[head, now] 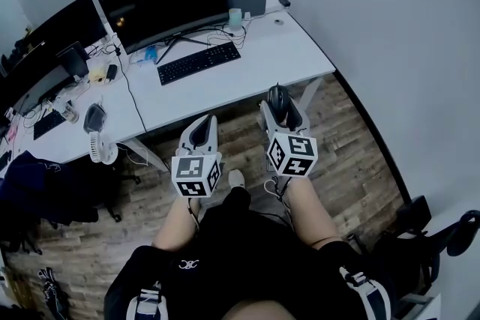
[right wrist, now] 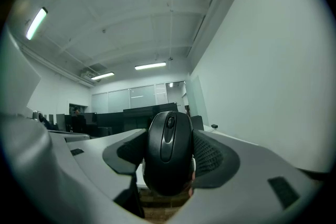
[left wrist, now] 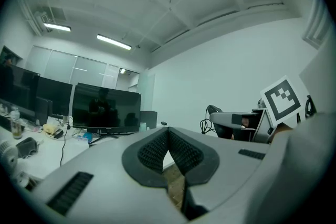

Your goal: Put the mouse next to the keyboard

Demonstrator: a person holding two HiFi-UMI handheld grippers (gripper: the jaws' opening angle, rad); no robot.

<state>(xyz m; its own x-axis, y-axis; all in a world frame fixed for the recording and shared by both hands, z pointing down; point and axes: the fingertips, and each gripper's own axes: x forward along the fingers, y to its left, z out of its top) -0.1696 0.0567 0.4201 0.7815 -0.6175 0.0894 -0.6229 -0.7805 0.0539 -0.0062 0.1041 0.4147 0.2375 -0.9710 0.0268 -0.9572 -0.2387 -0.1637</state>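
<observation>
In the head view, my right gripper (head: pixel 279 98) is shut on a black mouse (head: pixel 278 95), held over the wooden floor just in front of the white desk (head: pixel 262 60). The right gripper view shows the mouse (right wrist: pixel 168 157) upright between the two dark pads, scroll wheel facing the camera. A black keyboard (head: pixel 199 62) lies on the desk in front of a wide monitor (head: pixel 165 4), well beyond both grippers. My left gripper (head: pixel 200 130) hangs beside the right one, also short of the desk edge. Its jaws (left wrist: pixel 168 131) are shut with nothing between them.
A pale cup (head: pixel 235 17) and cables sit behind the keyboard. The neighbouring desk (head: pixel 82 124) on the left is cluttered with small items. A white wall (head: pixel 390 26) runs close along the right. The person's knees are below the grippers, and a dark chair (head: pixel 420 236) stands at lower right.
</observation>
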